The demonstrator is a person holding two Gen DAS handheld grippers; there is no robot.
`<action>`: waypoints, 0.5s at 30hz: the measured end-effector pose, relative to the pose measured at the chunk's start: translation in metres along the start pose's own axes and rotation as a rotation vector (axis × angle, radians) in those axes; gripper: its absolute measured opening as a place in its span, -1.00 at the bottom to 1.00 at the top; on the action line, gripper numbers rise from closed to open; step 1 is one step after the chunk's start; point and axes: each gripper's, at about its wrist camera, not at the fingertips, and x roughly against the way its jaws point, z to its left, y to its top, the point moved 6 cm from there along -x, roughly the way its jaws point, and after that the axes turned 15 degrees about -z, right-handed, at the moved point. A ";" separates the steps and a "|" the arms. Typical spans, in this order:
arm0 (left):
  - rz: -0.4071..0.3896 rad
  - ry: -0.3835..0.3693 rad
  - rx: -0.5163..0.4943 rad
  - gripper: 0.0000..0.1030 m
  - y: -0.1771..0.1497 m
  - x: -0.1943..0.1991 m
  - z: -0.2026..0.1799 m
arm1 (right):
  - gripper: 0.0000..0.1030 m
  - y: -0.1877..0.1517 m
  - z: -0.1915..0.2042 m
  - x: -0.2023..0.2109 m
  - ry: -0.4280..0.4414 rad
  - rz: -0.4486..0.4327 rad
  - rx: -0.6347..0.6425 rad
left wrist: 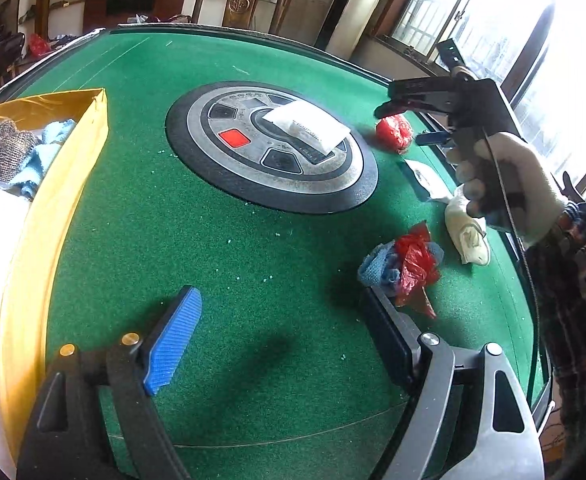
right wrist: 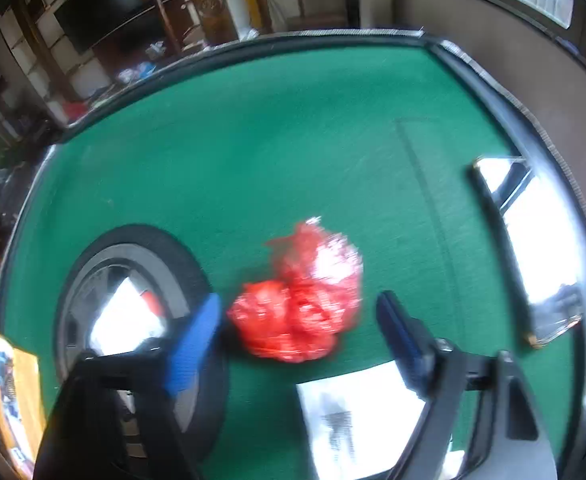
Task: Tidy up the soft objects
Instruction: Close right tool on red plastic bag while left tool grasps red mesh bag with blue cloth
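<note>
My left gripper is open and empty above the green felt, near the yellow box holding blue cloths and a woven brown piece. A blue cloth tangled with a red plastic bag lies just past its right finger. A cream cloth roll lies further right. A white packet rests on the round centre panel. My right gripper is open, its fingers either side of a crumpled red bag; the bag also shows in the left wrist view.
The round grey and black centre panel sits in the middle of the table. A white paper sheet lies under my right gripper. A shiny clear item lies by the table's right rim. Chairs and shelves stand beyond the far edge.
</note>
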 end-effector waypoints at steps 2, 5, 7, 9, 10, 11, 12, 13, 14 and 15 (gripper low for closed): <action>0.000 -0.002 0.002 0.59 0.000 0.001 0.000 | -0.19 -0.003 0.006 -0.002 -0.017 0.000 0.030; -0.002 -0.009 0.009 0.59 0.001 0.002 0.000 | -0.24 -0.010 0.011 0.016 0.010 -0.015 0.061; -0.004 -0.021 0.025 0.59 0.002 0.002 0.002 | -0.24 -0.020 0.013 0.043 0.053 -0.051 0.069; -0.004 -0.040 0.046 0.59 0.003 0.002 0.003 | -0.24 -0.038 0.014 0.081 0.100 -0.092 0.083; -0.004 -0.051 0.055 0.59 0.004 0.002 0.003 | -0.24 -0.052 0.011 0.101 0.137 -0.106 0.077; -0.003 -0.061 0.060 0.59 0.004 0.002 0.003 | -0.24 -0.065 0.008 0.118 0.171 -0.119 0.064; -0.001 -0.072 0.064 0.59 0.003 0.002 0.002 | -0.24 -0.075 0.003 0.133 0.196 -0.133 0.056; 0.001 -0.088 0.067 0.59 0.003 0.002 0.000 | -0.24 -0.087 -0.002 0.145 0.208 -0.150 0.053; 0.003 -0.101 0.068 0.59 0.003 0.002 -0.002 | -0.24 -0.100 -0.008 0.156 0.215 -0.169 0.049; 0.001 -0.112 0.066 0.59 0.003 0.002 -0.004 | -0.24 -0.113 -0.014 0.165 0.228 -0.191 0.040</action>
